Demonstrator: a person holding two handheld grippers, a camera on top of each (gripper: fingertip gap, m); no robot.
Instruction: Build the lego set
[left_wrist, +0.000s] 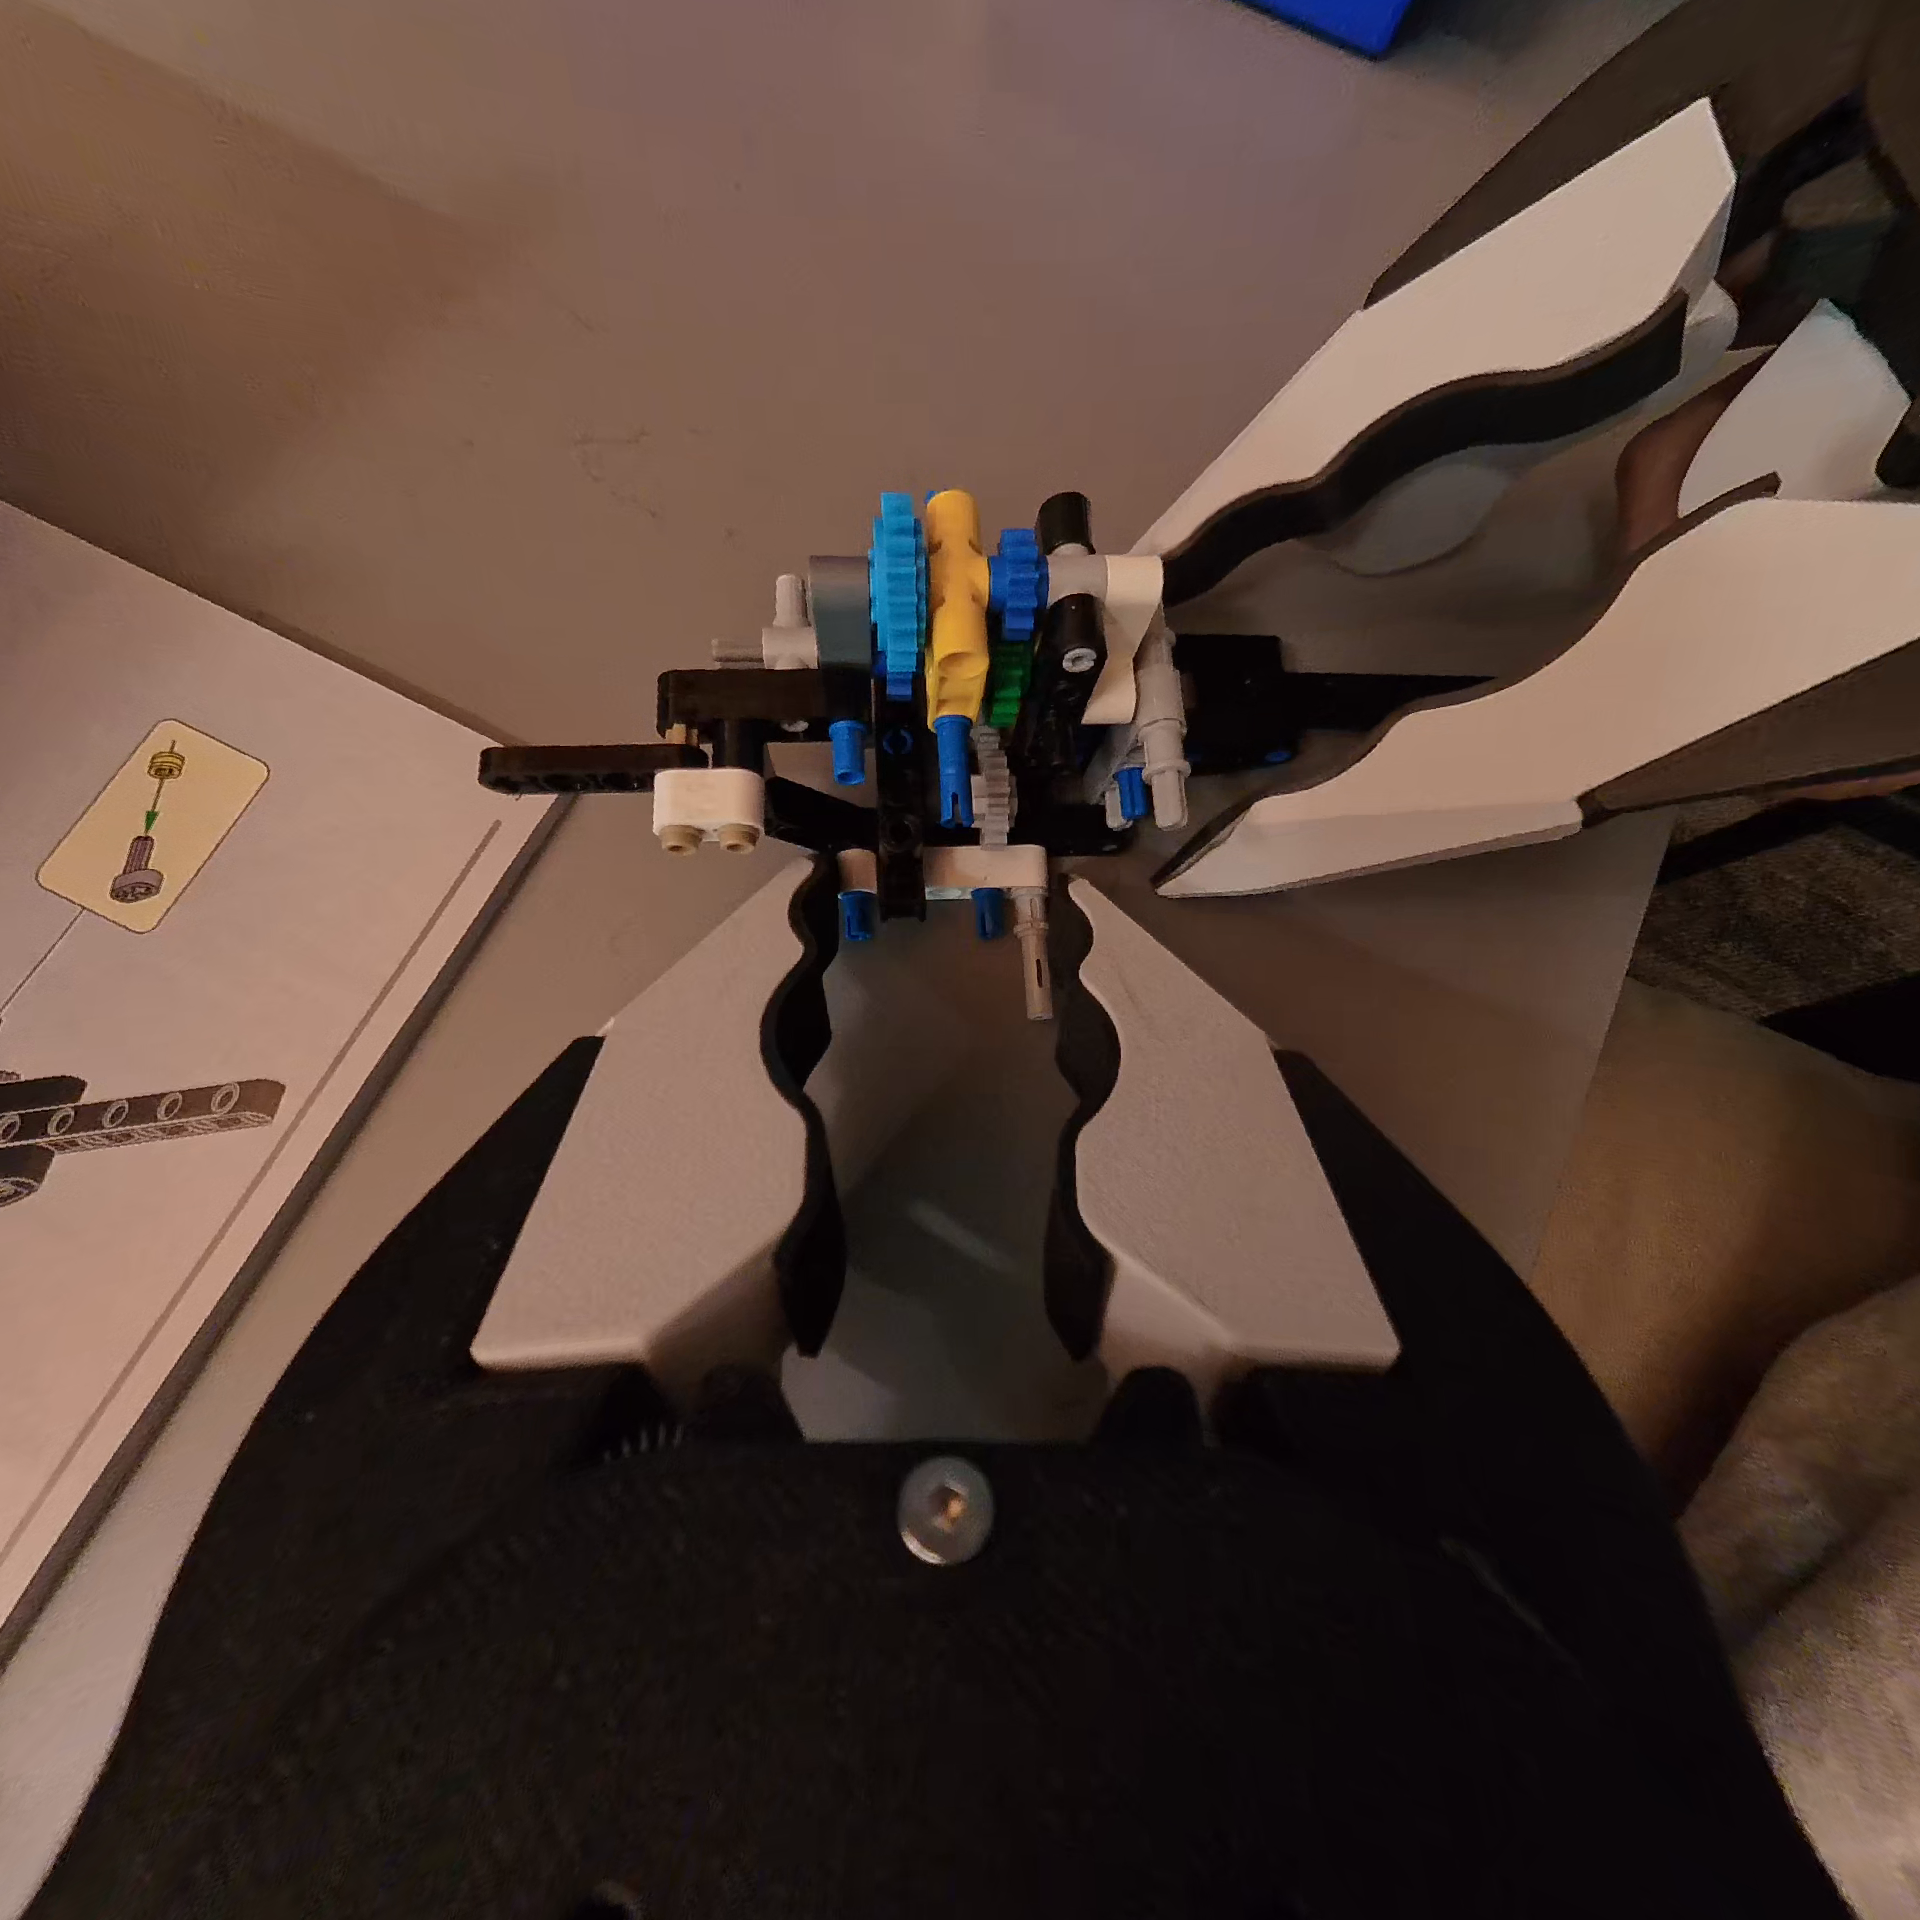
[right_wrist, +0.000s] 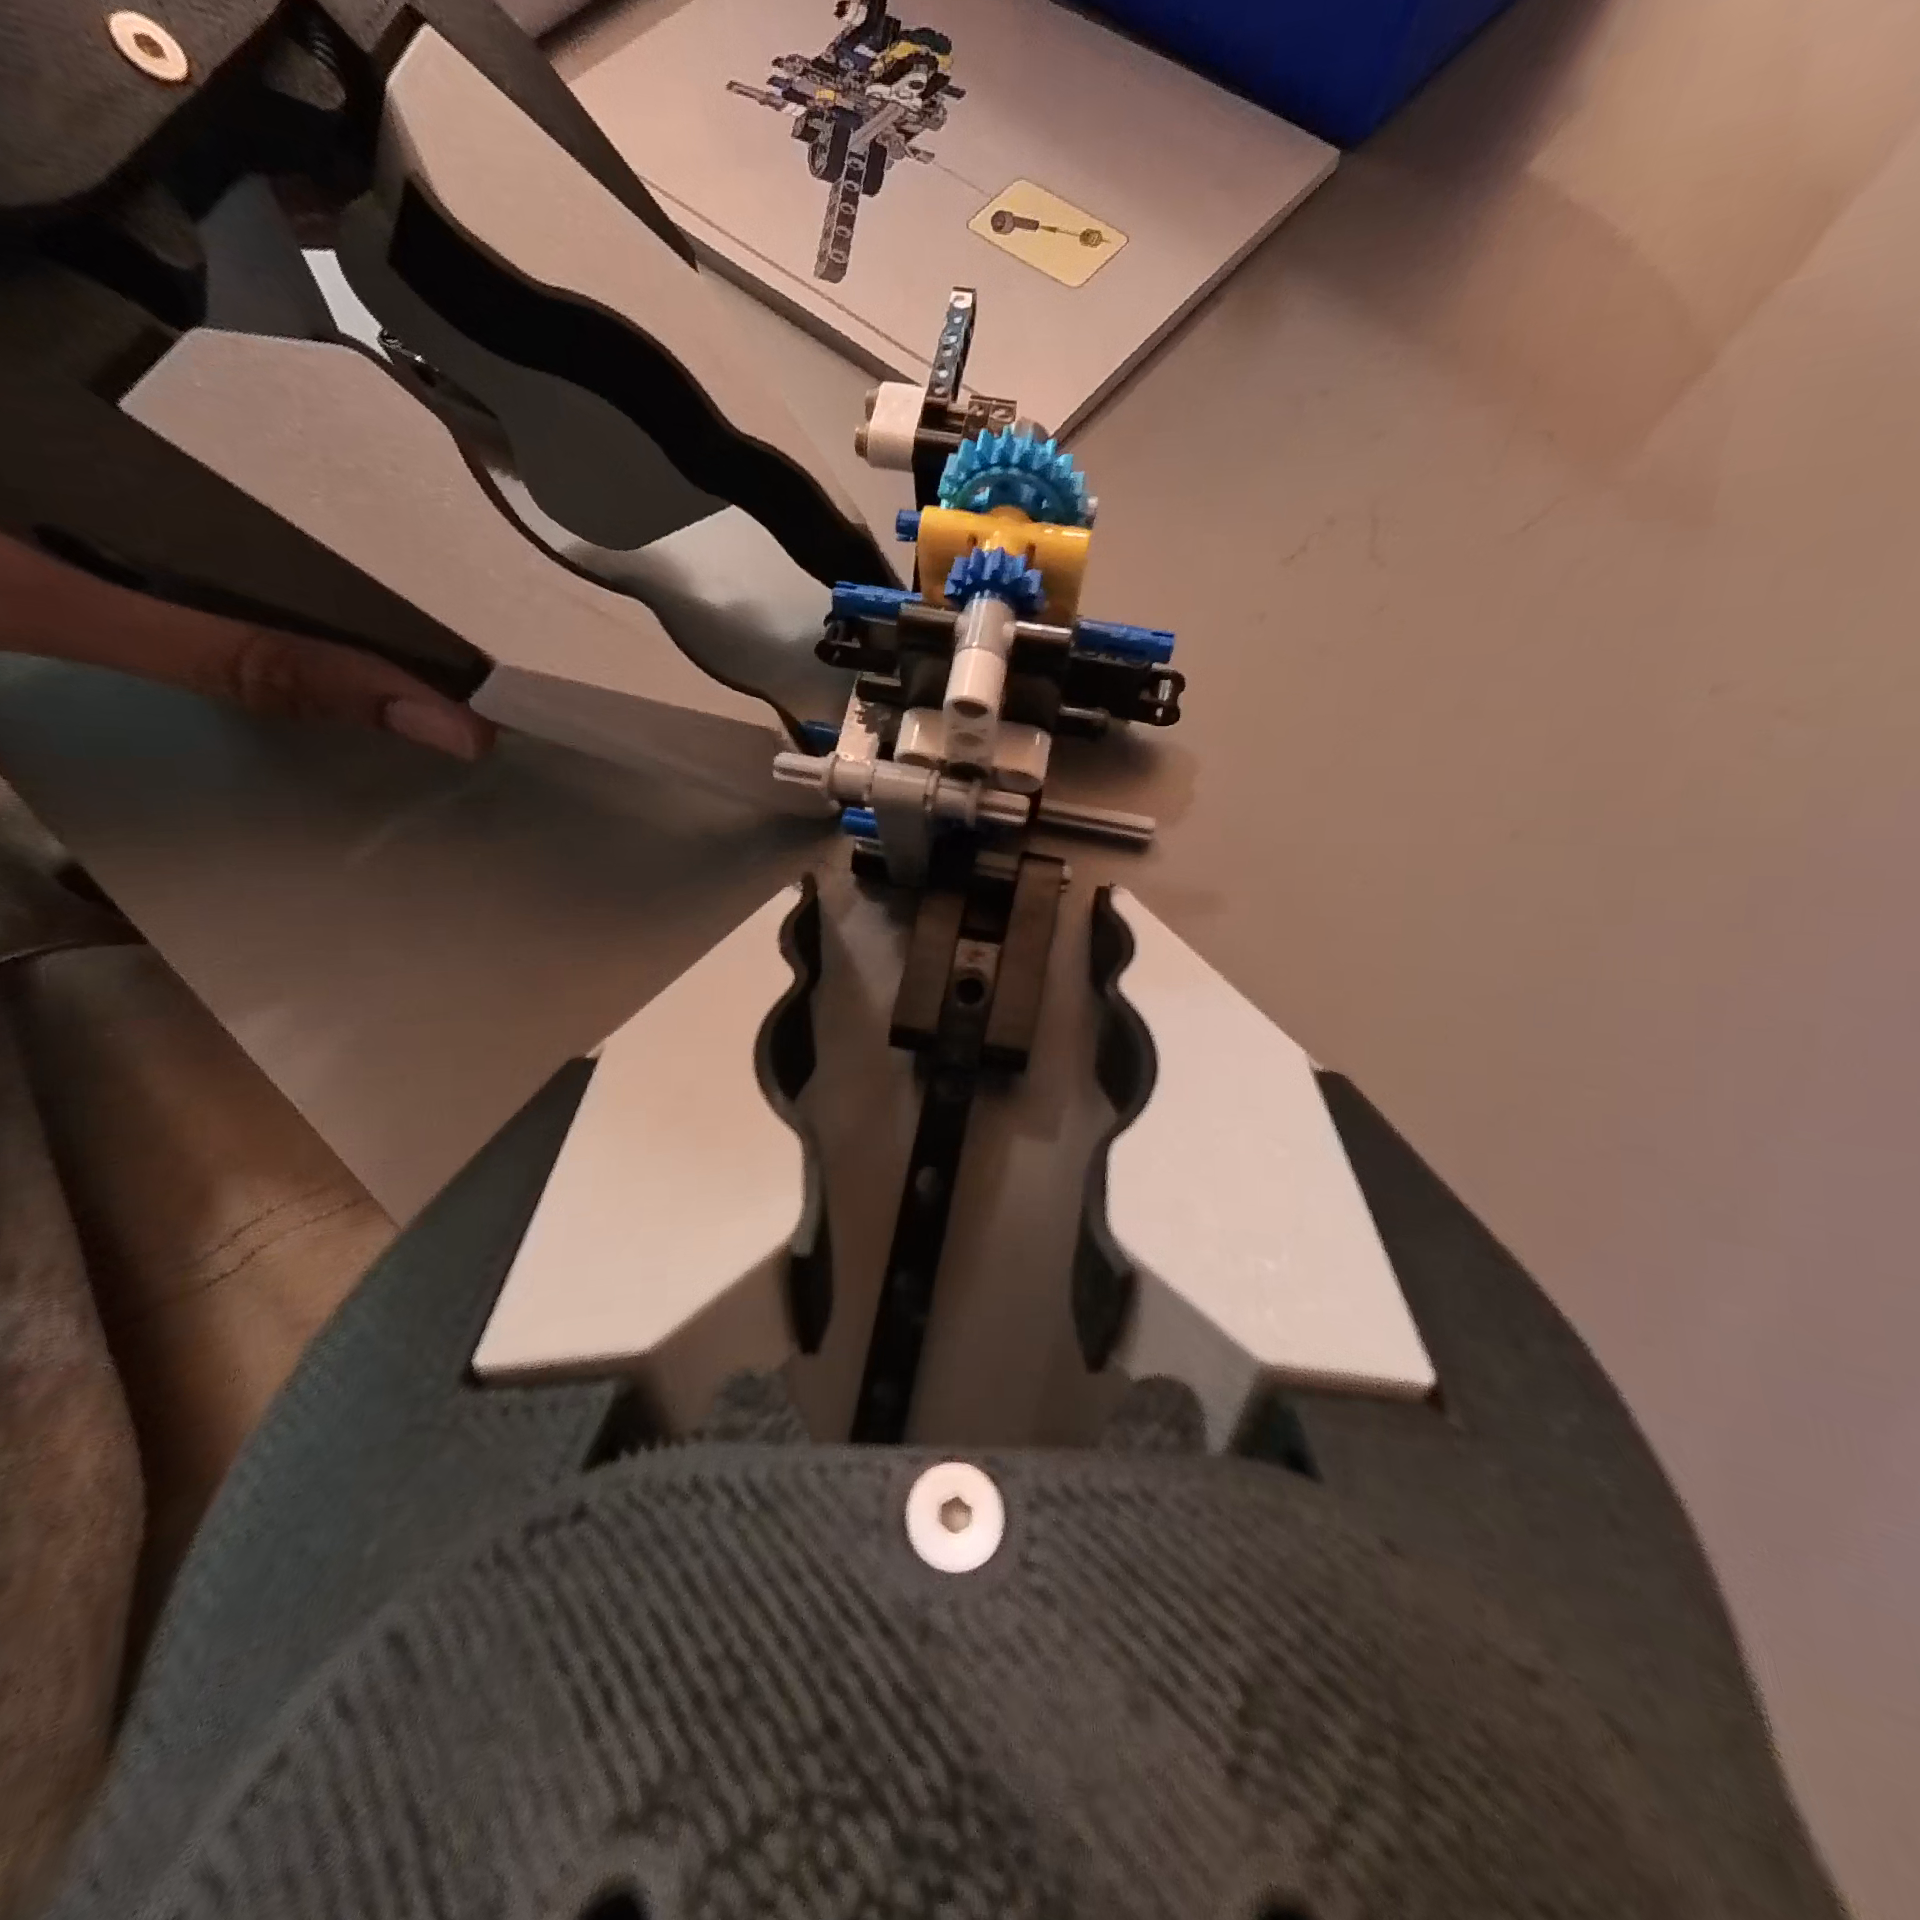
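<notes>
Both grippers on the lego model (left_wrist: 935, 707): left gripper (left_wrist: 940, 899) pinches its bottom, right gripper (right_wrist: 956, 904) clamps the black beam (right_wrist: 935, 1195), prob. steadying it w/ the manual (right_wrist: 935, 208) nearby.

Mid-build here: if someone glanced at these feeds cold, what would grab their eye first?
The colourful lego assembly at the centre, with its light blue gear and yellow connector, gripped from two sides by the left gripper and right gripper. Next, the open instruction booklet lying on the table to the left in the left wrist view.
</notes>
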